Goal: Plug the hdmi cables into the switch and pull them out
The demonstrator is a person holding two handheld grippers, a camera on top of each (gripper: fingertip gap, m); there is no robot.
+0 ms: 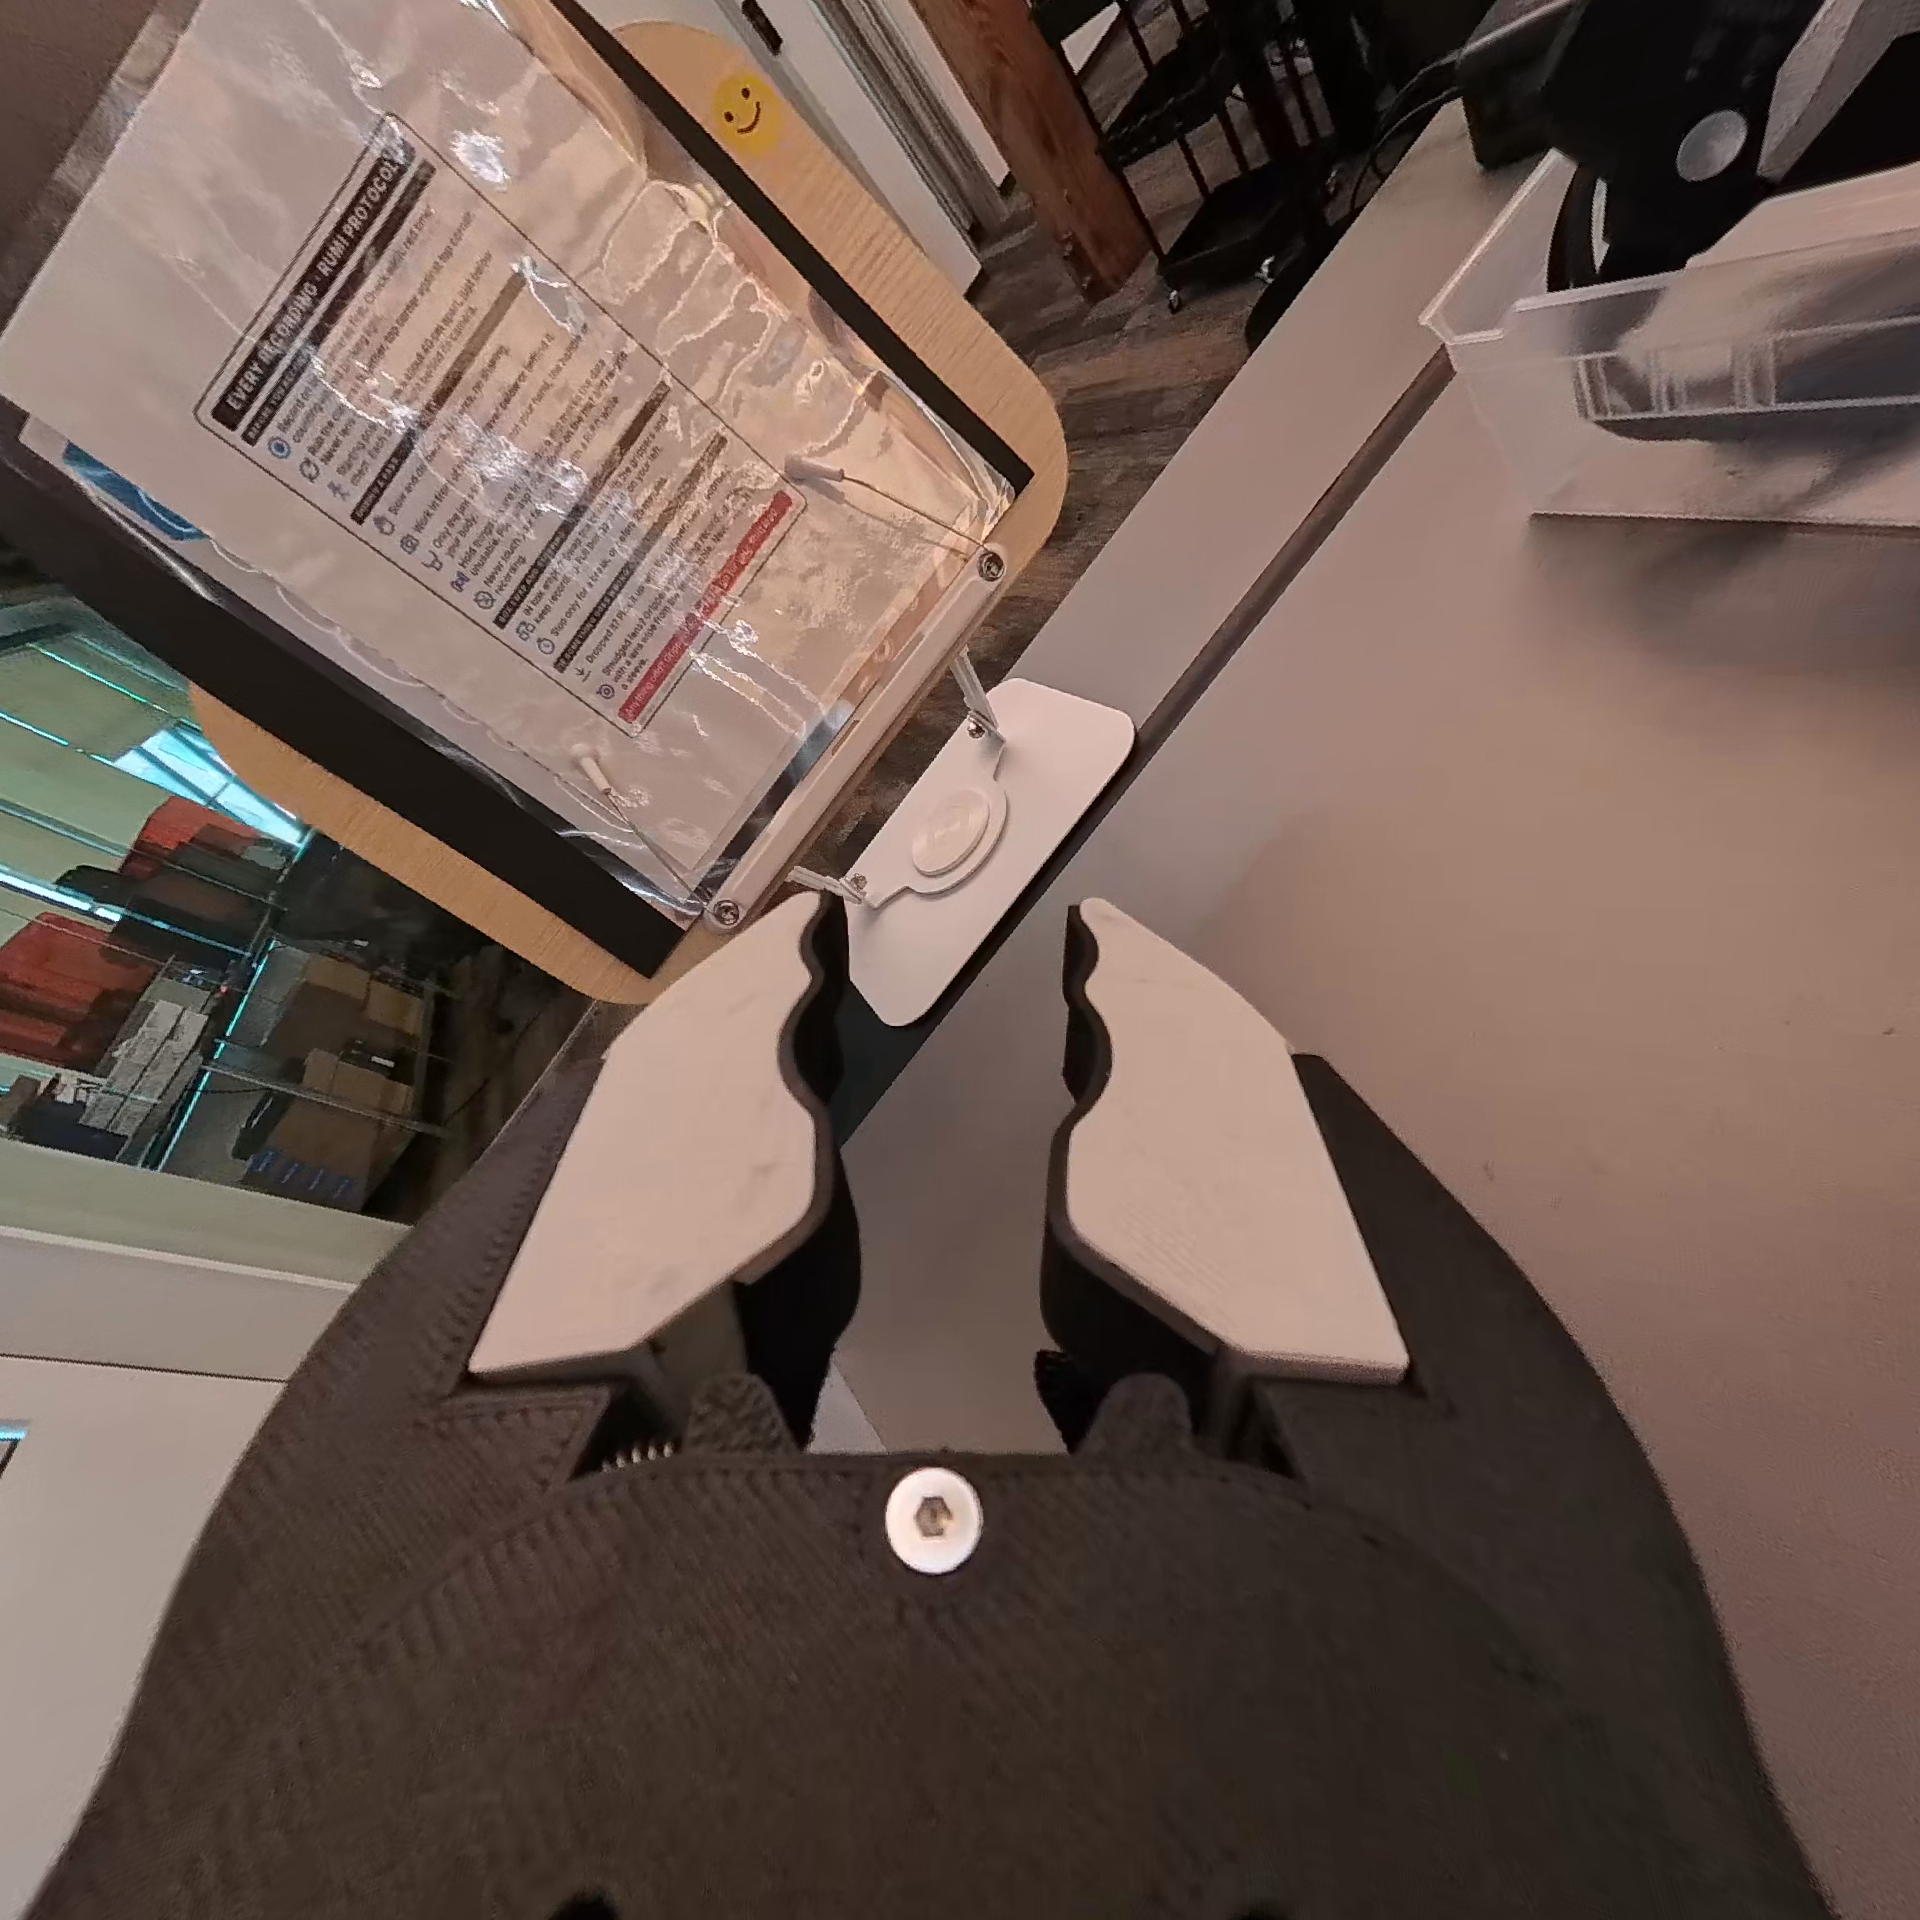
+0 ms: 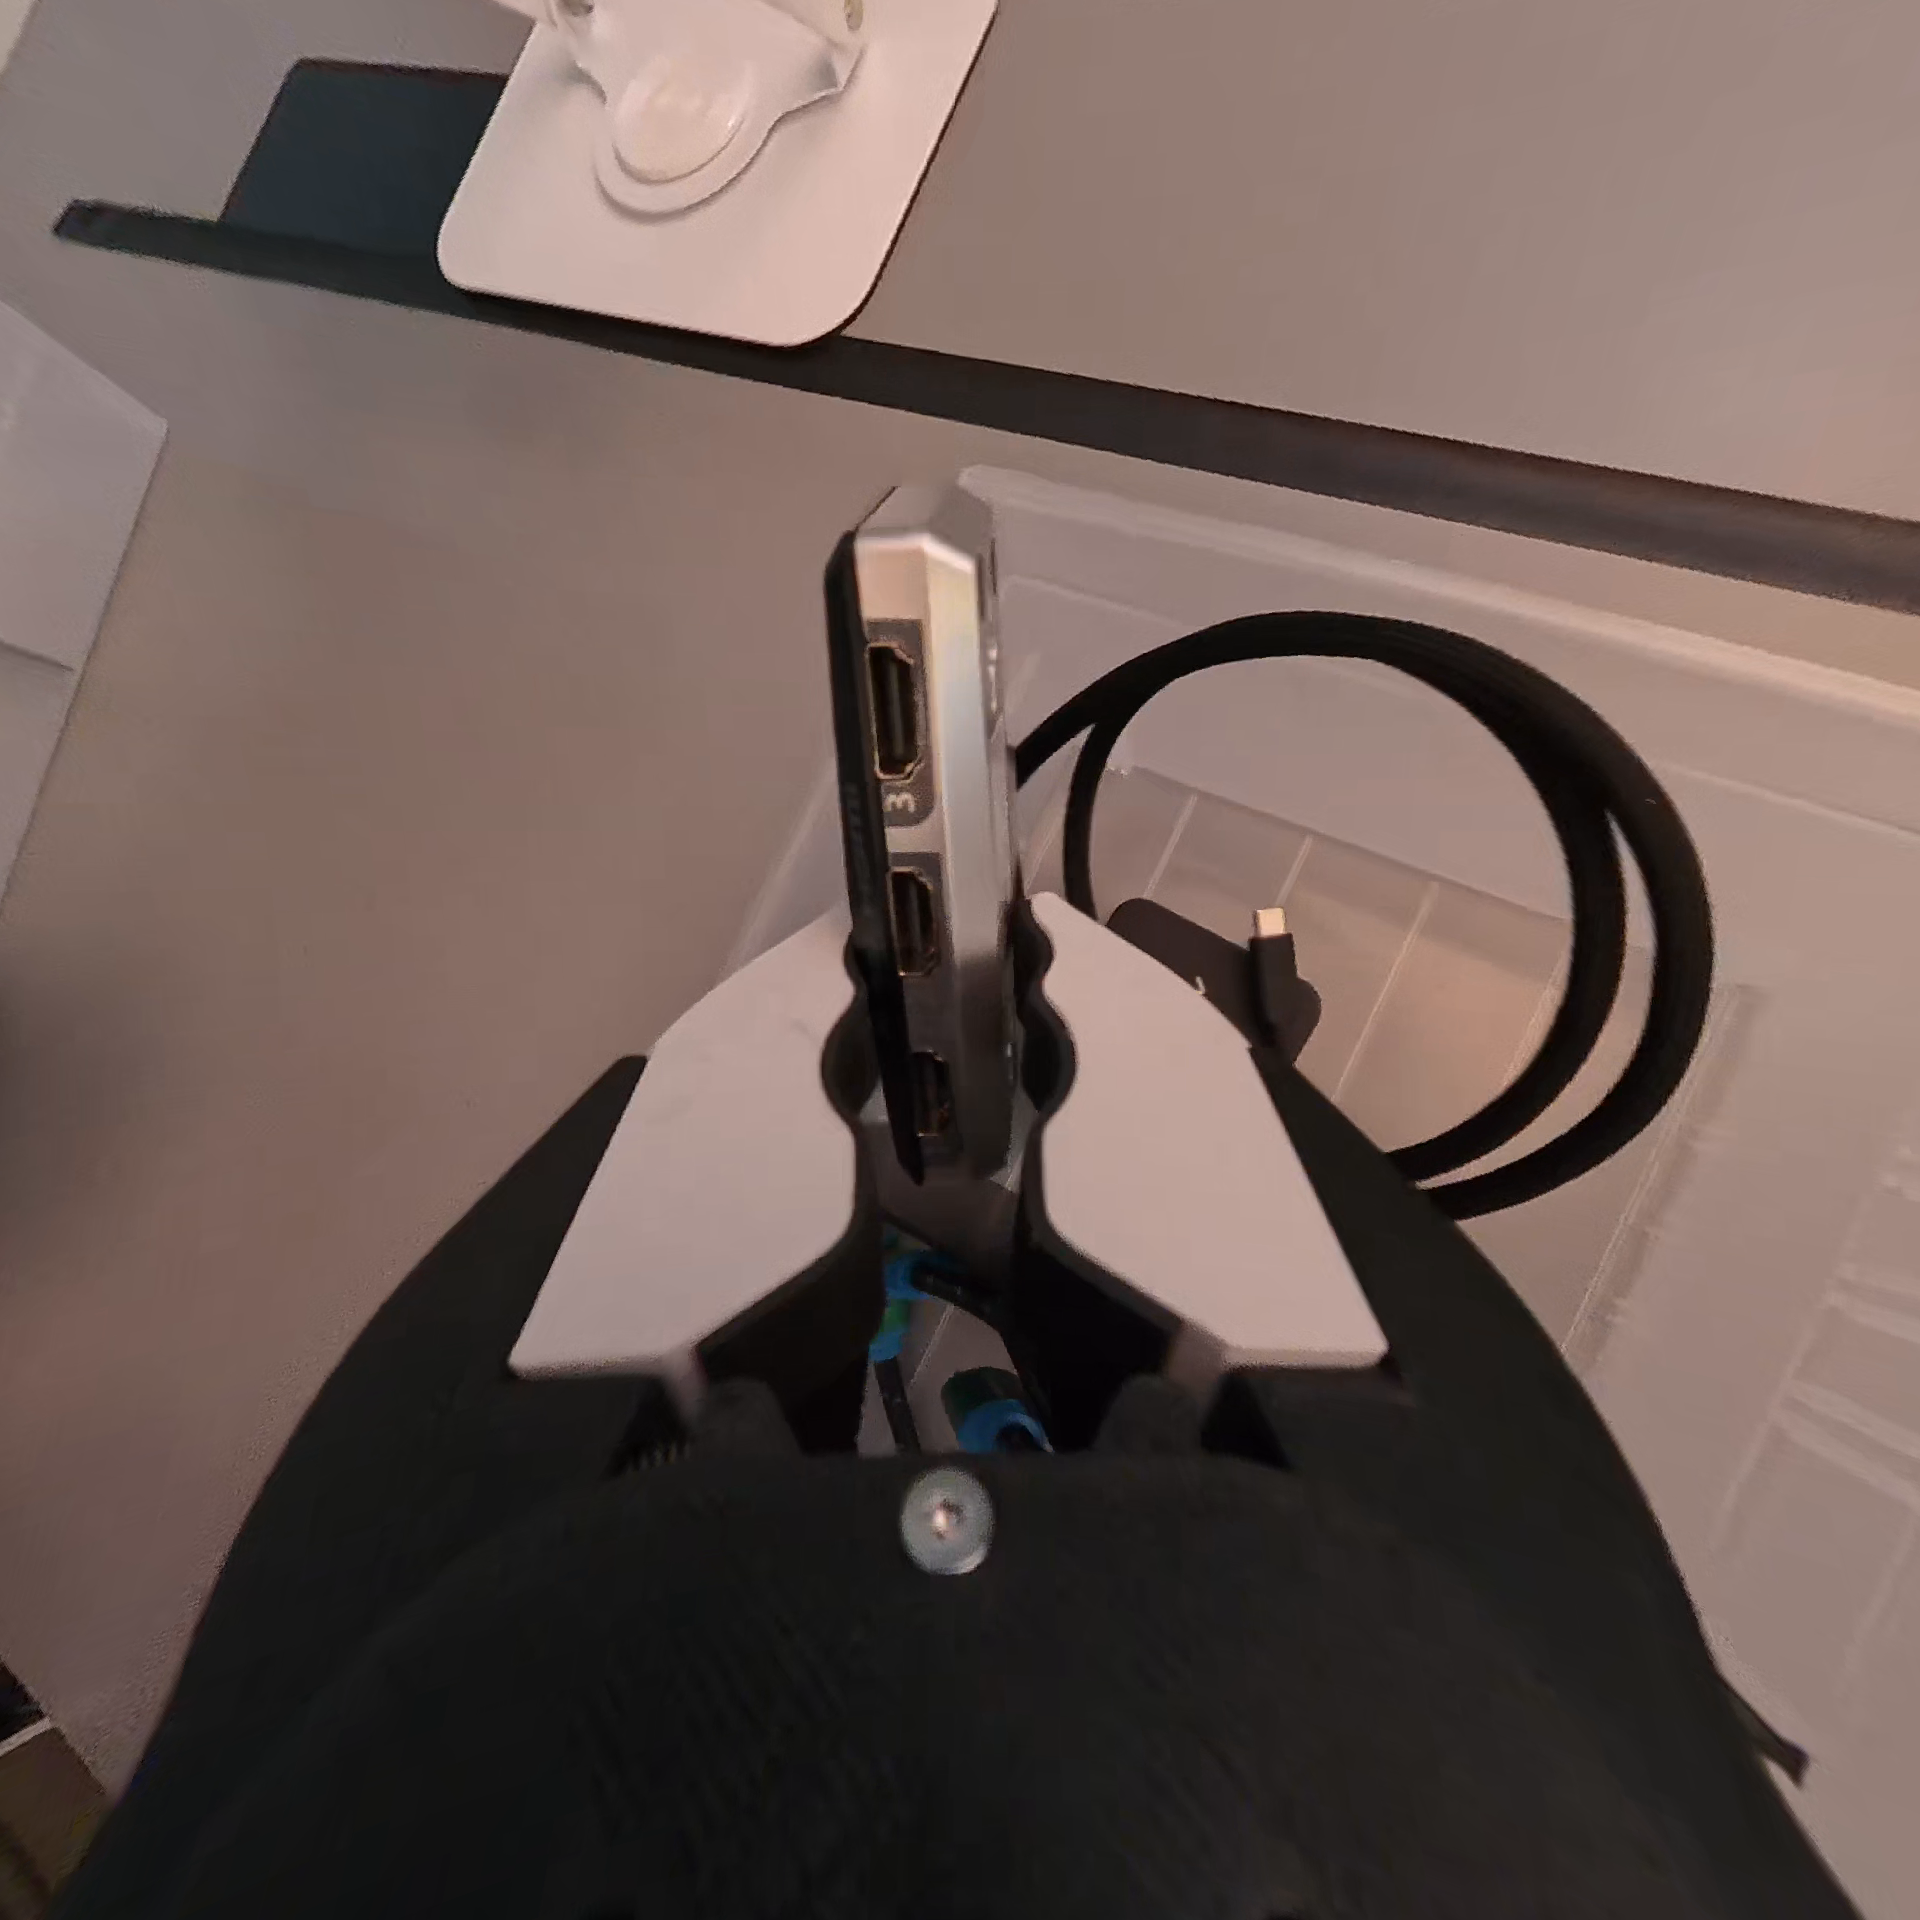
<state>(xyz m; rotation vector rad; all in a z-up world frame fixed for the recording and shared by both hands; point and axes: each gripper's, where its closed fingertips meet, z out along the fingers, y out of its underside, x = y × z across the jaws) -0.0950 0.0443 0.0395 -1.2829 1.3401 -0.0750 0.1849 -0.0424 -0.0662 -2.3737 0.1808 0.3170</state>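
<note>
The right gripper (image 2: 943, 935) pinches the switch (image 2: 925, 810), a slim silver box, between its two pale fingers (image 2: 727, 1143), so the switch stands on edge and juts forward past the fingertips. Three open ports run in a row along the switch's narrow face, the nearest one sunk between the jaws. Just below the switch, down in the gap between the fingers, bits of cable with blue and green bands (image 2: 940, 1392) show, too hidden to tell what they connect to. Just right of the switch a small plug (image 2: 1270, 935) on a dark body points upward, and behind it a black braided cable (image 2: 1538, 727) loops in a wide coil over a clear plastic bin (image 2: 1558, 935). Beyond the switch, across the grey table (image 2: 416, 675), sits a white flat stand base (image 2: 717, 208) at the table's dark edge. The left gripper (image 1: 948, 925) is elsewhere, with its jaws spread wide and nothing between them, hovering over the same table. Just past its fingertips lies that white base, which carries a tilted clear document holder with a printed sheet (image 1: 499, 436); a clear bin (image 1: 1714, 395) sits far right of the base.
</note>
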